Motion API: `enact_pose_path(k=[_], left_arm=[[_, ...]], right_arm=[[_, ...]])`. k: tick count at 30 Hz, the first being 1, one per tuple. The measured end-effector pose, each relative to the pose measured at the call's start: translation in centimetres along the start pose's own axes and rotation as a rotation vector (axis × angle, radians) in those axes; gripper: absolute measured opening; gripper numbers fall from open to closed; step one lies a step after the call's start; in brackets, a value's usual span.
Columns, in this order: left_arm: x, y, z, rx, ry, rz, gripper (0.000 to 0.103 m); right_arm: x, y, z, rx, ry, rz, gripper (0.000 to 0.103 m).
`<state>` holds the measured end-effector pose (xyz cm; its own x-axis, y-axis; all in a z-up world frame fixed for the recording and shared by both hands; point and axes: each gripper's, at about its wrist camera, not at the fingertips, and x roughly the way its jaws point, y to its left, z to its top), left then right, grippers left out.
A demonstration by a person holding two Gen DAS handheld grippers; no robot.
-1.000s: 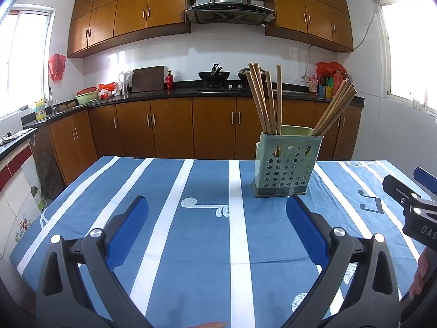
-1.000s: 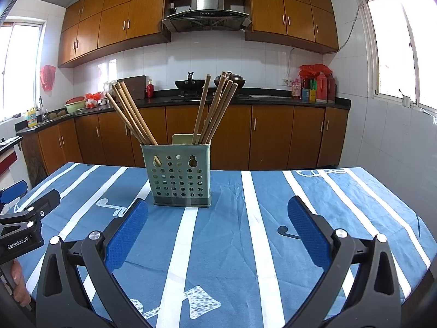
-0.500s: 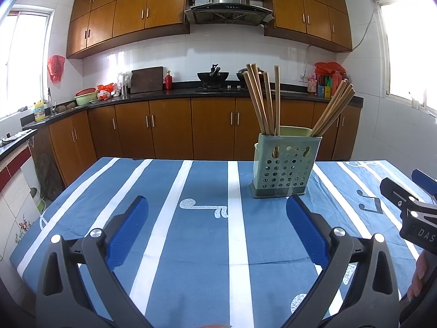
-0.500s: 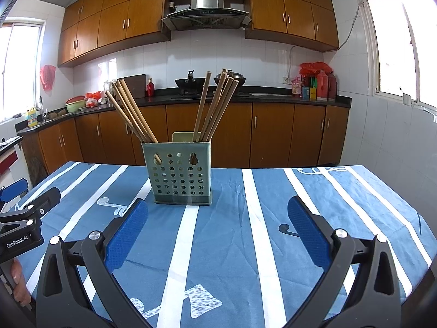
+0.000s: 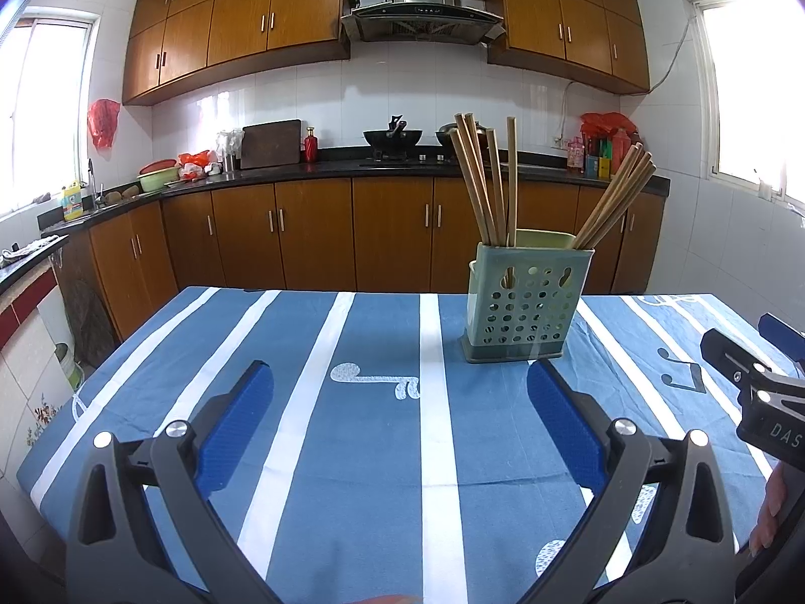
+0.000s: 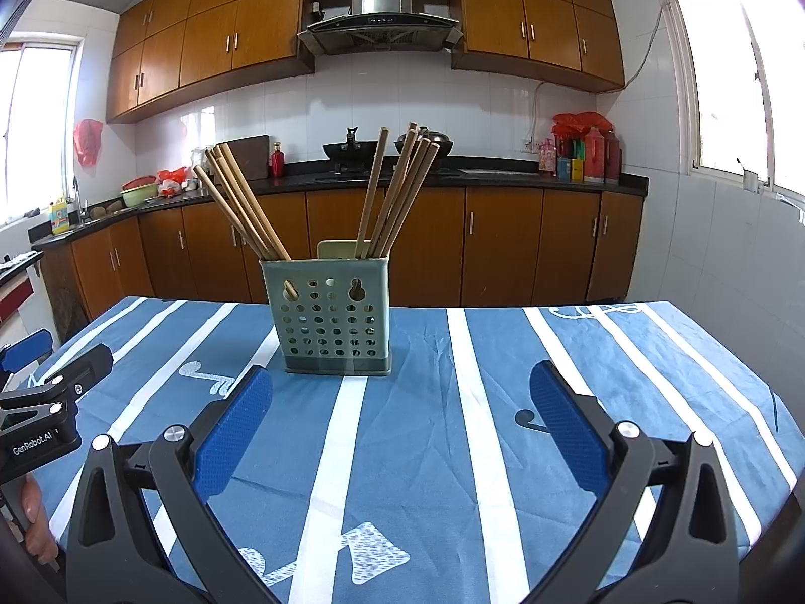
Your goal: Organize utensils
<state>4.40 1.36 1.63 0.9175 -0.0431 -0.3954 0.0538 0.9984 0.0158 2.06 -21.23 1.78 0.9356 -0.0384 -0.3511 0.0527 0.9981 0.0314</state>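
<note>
Chopsticks in the holder, both tongs spread wide and empty.

The green holder (image 6: pixel 334 319) stands upright toward the table's (image 6: pixel 629 367) far edge; chopsticks (image 6: pixel 397 191) lean in seemingly two bunches. Left gripper (image 5: pixel 400 392) and right gripper (image 6: pixel 402 392) hover short of it.

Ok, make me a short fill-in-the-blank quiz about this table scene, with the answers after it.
1. The chopsticks stand in a perforated green ____.
2. Both the left gripper and the right gripper are ____ and hold nothing.
3. The striped tablecloth is mainly ____.
4. The utensil holder stands ____ on the tablecloth.

Answers: utensil holder; open; blue; upright
</note>
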Motion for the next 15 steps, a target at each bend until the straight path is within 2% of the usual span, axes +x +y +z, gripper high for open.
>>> enact_pose_path(k=[15], left_arm=[[0.02,-0.08,0.01,-0.001,0.002,0.0,0.099]], right_arm=[[-0.01,0.09,-0.07,0.002,0.001,0.0,0.101]])
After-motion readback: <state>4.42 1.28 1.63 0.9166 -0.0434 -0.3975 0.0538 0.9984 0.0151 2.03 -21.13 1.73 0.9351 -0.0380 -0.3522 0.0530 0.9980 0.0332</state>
